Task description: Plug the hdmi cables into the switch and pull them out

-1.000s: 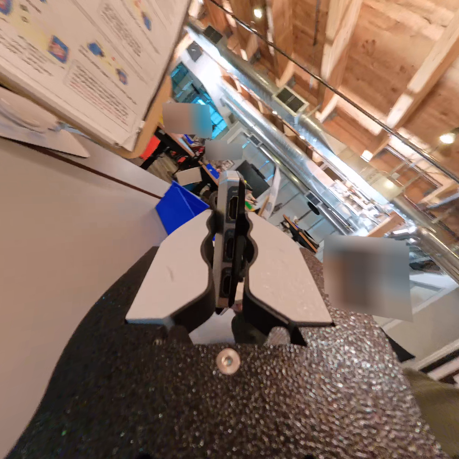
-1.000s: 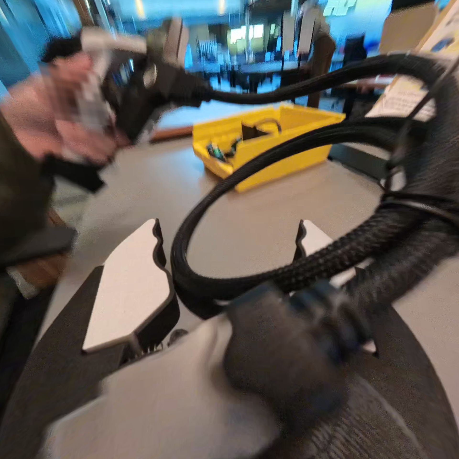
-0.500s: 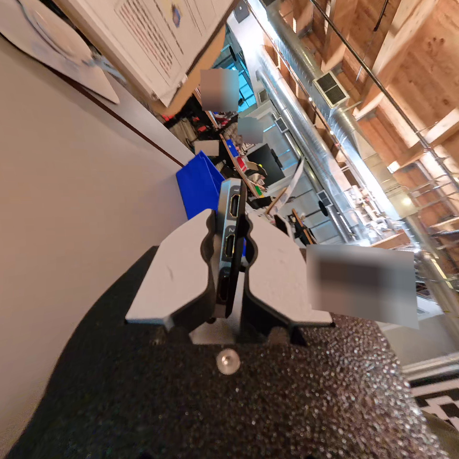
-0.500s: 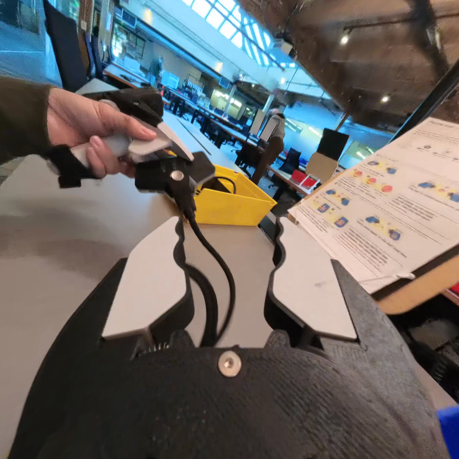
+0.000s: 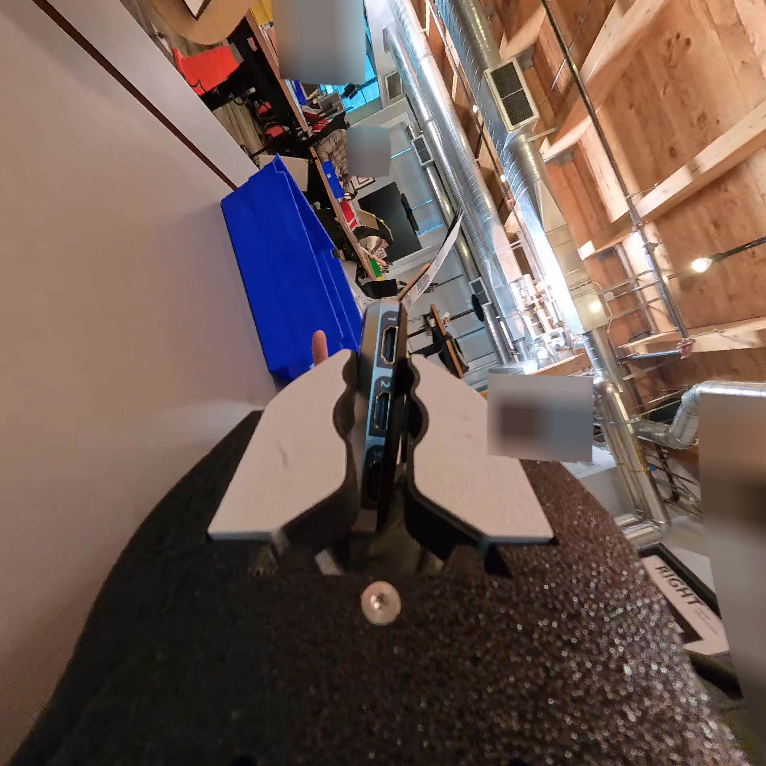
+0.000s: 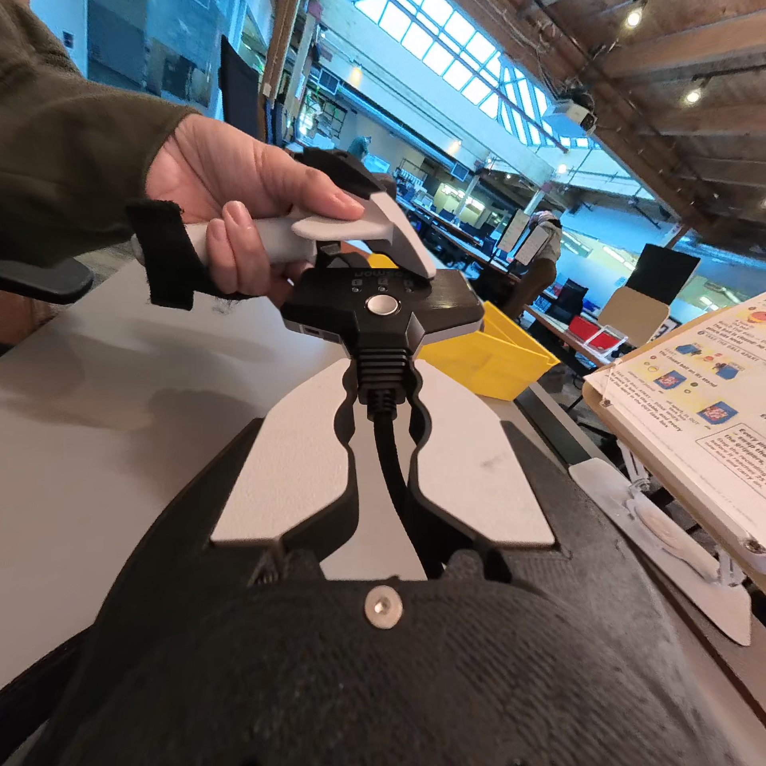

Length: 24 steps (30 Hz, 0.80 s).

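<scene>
The switch (image 5: 379, 410) is held off the bench (image 5: 103, 290), clamped edge-on between the fingers of the left tongs (image 5: 379, 435). In the left wrist view its port face points toward the camera: three ports in a row, all visibly empty. No HDMI plug is seated in any of them.

In the right wrist view the same switch (image 6: 385, 306) shows its top face, with a round metal button and a row of small indicators. Its fixed lead (image 6: 389, 447) leaves through a ribbed strain relief and runs down between the fingers of the right tongs (image 6: 383, 398). These tongs are closed in around the strain relief; whether the pads actually press on it cannot be told from this view.

A hand (image 6: 248, 207) in a dark sleeve grips the handle of the left tongs.

Task state, as judged: no insertion is in place, and no loose HDMI cable appears in either view. Plugging in and pulling out both appear to remain for the ports shown.

Beyond the switch, a yellow bin (image 6: 489, 360) and a blue bin (image 5: 282, 265) stand on the bench. An instruction board (image 6: 696, 414) leans at the right.
</scene>
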{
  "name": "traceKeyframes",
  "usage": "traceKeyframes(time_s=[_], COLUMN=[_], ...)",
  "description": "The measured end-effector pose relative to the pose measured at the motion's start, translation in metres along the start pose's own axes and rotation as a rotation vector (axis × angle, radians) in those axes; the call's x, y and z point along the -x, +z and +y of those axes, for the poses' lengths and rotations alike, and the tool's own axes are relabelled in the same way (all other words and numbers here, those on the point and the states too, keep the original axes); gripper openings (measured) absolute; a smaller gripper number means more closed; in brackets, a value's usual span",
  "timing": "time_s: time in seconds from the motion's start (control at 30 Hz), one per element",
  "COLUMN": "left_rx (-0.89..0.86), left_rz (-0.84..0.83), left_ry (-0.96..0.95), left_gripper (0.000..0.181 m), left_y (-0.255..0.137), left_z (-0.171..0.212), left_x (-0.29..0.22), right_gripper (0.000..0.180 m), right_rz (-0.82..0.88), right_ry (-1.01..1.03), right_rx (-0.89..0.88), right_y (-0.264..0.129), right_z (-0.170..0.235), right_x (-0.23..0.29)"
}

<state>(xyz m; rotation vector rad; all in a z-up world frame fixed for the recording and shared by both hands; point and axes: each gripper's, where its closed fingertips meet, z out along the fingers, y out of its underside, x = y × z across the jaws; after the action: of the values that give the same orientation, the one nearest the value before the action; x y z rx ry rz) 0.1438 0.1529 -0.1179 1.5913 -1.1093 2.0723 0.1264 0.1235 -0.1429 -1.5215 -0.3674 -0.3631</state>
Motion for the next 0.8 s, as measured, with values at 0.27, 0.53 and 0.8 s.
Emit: traceKeyframes(time_s=[0.27, 0.53, 0.8], left_rx=[0.220, 0.223, 0.107], left_rz=[-0.157, -0.028, 0.073], left_ry=[0.269, 0.057, -0.166], left_gripper=[0.025, 0.021, 0.021], left_y=[-0.012, -0.011, -0.009], left_z=[0.029, 0.043, 0.040], left_x=[0.014, 0.007, 0.011], right_gripper=[0.022, 0.023, 0.024], right_rz=[-0.053, -0.042, 0.013], right_ry=[0.115, 0.144, 0.125], right_rx=[0.016, -0.100, -0.143], right_y=[0.003, 0.001, 0.000], right_z=[0.010, -0.001, 0.000], right_x=[0.005, 0.006, 0.001])
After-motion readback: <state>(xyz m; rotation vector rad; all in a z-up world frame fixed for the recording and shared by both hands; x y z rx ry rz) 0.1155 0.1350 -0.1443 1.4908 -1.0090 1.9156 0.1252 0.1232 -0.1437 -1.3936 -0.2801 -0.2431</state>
